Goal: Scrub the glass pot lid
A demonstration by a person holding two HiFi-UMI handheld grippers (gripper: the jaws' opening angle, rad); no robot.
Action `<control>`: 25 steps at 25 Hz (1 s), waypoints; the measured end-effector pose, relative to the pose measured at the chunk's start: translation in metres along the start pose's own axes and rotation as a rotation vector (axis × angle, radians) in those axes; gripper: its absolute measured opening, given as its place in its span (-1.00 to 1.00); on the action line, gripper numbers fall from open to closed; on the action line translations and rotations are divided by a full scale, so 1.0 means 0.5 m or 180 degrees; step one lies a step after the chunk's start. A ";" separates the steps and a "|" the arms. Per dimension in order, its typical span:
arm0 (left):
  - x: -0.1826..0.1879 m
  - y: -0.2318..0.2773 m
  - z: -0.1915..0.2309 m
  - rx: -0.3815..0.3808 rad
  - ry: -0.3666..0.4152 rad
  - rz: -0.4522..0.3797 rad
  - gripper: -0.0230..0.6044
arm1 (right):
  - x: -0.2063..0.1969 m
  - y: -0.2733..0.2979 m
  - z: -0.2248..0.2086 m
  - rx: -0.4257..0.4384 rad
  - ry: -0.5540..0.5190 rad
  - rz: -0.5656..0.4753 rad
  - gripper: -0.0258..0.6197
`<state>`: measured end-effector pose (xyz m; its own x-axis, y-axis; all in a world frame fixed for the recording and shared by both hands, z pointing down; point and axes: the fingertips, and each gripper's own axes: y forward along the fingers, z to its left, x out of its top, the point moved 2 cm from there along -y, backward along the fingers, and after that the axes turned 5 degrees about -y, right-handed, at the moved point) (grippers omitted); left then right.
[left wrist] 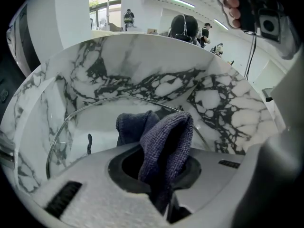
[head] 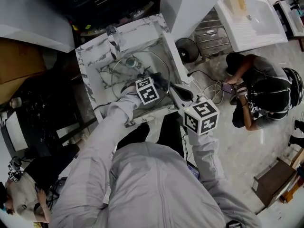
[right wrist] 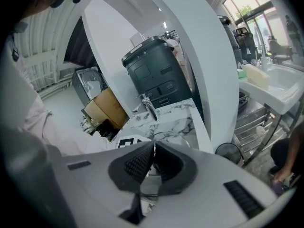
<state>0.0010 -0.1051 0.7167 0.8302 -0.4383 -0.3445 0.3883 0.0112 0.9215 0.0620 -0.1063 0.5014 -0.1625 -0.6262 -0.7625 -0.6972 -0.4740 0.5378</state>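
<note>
the left gripper is clamped on a dark cloth inside the marble sink, just in front of the glass pot lid, which stands tilted in the basin. the right gripper, jaws together and empty, hangs outside the sink's near right corner.

A marble-veined sink stands on a pale floor between white walls. Right of it are a wire rack, a fan and a white basin — left, a cardboard box (strip lights overhead).
</note>
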 end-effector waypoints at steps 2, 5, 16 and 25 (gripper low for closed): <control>-0.007 -0.001 -0.012 -0.0072 0.0059 0.0017 -0.75 | -0.001 -0.002 0.003 0.0001 0.0000 -0.0001 -0.83; -0.022 -0.006 -0.031 -0.0209 0.0114 0.0030 -0.75 | -0.002 -0.004 0.007 0.0004 0.0004 -0.0001 -0.83; -0.088 -0.040 -0.082 -0.0605 0.0228 0.0249 -0.75 | -0.007 0.004 0.037 0.0066 0.0003 0.0009 -0.83; -0.143 -0.057 -0.060 -0.0539 0.0327 0.0560 -0.75 | 0.003 0.013 0.046 0.0096 -0.0037 0.0012 -0.83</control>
<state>-0.0574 -0.0470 0.7097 0.9237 -0.3229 -0.2061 0.2887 0.2332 0.9286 0.0411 -0.0959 0.4954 -0.1731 -0.6206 -0.7648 -0.7173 -0.4527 0.5297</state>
